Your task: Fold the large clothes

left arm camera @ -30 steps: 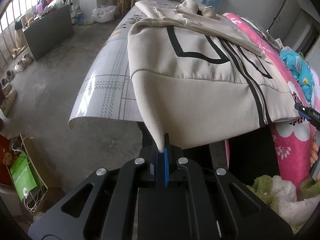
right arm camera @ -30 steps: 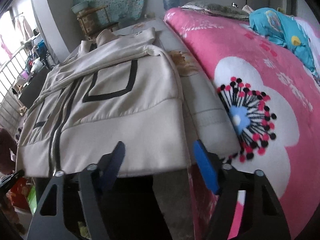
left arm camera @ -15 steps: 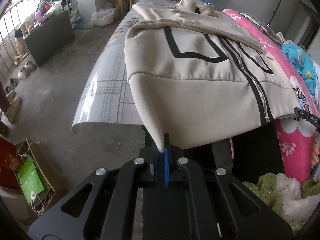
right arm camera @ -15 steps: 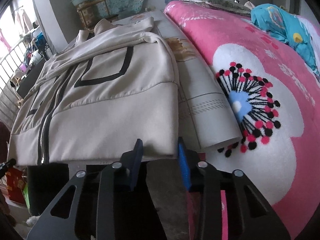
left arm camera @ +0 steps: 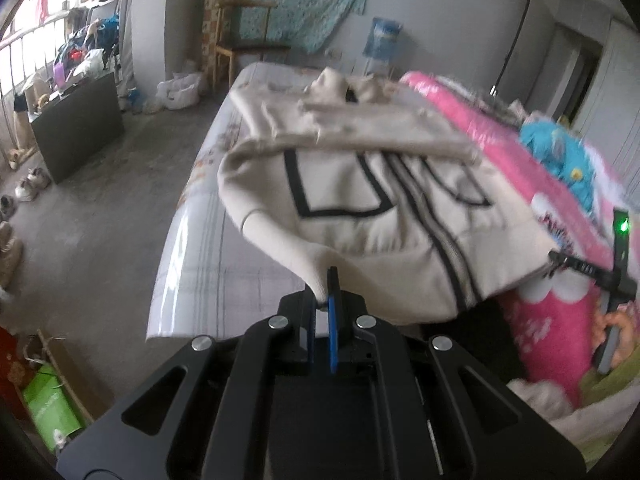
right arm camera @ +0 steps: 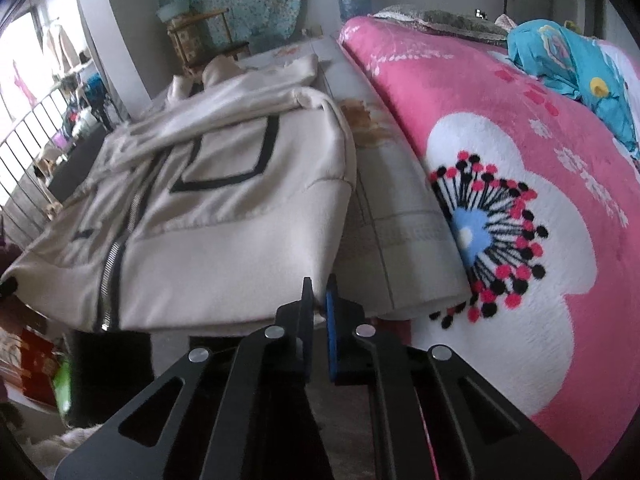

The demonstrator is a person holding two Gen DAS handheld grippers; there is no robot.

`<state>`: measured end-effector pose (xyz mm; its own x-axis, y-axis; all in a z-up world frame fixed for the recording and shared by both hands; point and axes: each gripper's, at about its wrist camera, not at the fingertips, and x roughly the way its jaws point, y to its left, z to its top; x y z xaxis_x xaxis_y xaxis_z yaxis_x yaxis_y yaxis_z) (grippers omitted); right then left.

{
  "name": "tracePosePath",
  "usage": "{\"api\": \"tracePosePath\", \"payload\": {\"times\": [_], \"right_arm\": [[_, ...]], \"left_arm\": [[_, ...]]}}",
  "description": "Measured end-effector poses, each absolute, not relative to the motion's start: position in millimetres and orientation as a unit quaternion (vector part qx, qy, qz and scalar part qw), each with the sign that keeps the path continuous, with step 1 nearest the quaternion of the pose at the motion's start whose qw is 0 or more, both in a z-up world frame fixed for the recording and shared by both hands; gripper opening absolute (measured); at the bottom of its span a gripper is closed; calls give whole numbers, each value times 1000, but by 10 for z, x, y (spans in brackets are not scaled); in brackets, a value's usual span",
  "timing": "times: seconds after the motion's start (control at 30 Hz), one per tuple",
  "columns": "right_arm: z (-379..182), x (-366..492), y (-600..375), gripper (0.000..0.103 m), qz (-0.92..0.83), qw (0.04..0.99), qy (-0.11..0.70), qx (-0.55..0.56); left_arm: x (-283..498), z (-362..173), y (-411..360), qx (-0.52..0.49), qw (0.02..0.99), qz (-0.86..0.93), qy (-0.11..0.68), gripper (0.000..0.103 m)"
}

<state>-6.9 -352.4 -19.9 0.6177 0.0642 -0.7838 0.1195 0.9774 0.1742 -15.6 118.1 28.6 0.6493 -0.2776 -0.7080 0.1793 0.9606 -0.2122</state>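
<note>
A: Up went the near left corner of the jacket since a second ago; back then it hung lower.

B: What lifts it?

A: The left gripper. Its fingers are pinched together on that corner.

B: And the other one?

A: The right gripper was wide apart before. Now its fingers are squeezed on the near right corner of the jacket.

B: Where is the jacket?

A: It lies on the bed sheet, zipper up, with its sleeves folded across the far part.

B: What is next to it?

A: A pink blanket lies to the right, touching the sheet. Blue clothes sit on it, far away.
</note>
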Motion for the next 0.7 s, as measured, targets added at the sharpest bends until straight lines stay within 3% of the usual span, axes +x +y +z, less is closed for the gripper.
{"api": "tracePosePath", "payload": {"times": [0.37, 0.53, 0.7], "right_arm": [[402, 385, -3418, 5, -5, 925, 371, 85], [573, 951, -3361, 5, -2, 935, 347, 70], [388, 1715, -3316, 5, -7, 928, 365, 70]], "left_arm": [[681, 541, 1472, -158, 913, -144, 348, 4], [1300, 471, 1535, -156, 908, -121, 369, 4], [1873, 162, 1603, -171, 892, -100, 407, 5]]}}
